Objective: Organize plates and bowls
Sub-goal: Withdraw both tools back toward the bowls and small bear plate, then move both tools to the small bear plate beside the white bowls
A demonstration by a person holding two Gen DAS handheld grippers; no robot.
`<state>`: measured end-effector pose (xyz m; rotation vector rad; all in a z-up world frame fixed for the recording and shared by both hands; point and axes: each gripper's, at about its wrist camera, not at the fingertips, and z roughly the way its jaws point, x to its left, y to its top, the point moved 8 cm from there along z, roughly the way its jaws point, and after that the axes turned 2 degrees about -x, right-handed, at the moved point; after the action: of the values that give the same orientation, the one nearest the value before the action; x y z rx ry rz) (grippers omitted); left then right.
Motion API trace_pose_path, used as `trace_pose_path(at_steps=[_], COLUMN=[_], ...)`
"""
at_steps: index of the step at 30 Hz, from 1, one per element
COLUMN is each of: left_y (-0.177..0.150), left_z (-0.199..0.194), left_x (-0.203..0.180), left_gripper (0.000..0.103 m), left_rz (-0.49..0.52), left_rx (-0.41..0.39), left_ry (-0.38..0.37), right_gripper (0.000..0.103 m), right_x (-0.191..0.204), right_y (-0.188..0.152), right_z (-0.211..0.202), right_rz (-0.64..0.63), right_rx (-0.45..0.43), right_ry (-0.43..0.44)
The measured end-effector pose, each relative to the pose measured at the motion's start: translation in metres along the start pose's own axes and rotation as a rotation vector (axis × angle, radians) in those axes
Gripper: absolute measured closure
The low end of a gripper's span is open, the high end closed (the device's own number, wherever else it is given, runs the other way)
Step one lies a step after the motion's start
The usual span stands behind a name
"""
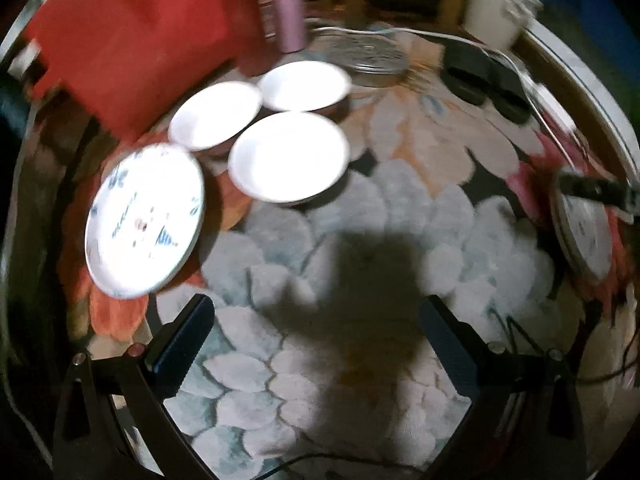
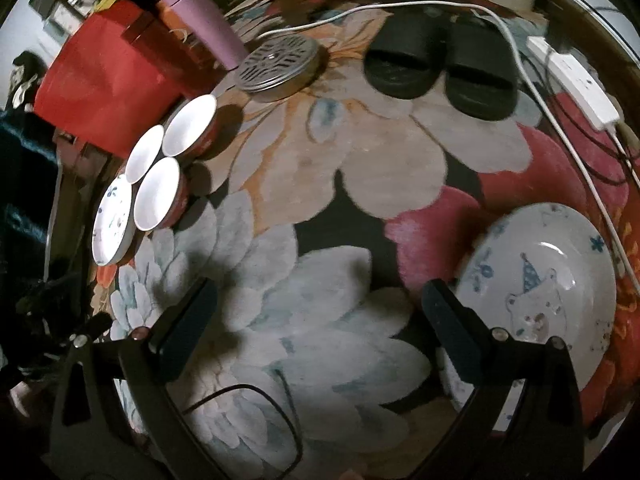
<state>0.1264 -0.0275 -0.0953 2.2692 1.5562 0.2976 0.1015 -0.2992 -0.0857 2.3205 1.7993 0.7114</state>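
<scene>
Both grippers spread wide and empty above the floral rug (image 2: 360, 168).
Three bowls (image 1: 290, 156) cluster touching a small plate (image 1: 144, 220) near the left gripper (image 1: 316, 348); the bear plate (image 2: 552, 280) lies just beside the right gripper (image 2: 320, 332).

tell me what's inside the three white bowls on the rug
Nothing visible: the three white bowls show only plain white insides. They are glared out in the left wrist view, and the right wrist view is oblique, so anything small or low could be missed.
</scene>
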Motion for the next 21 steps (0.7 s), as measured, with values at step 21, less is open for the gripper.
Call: trace_pose_path(at_steps=[21], left_y=[-0.044], left_z=[0.006], left_x=[0.211], left_gripper=[0.001], left_rz=[-0.35], left_rx=[-0.1], left_ry=[0.122], right_gripper=[0.03], right_x=[0.281], right_y=[-0.014], right_z=[0.124], right_rz=[-0.207], right_rx=[0.244], right_ry=[0.244])
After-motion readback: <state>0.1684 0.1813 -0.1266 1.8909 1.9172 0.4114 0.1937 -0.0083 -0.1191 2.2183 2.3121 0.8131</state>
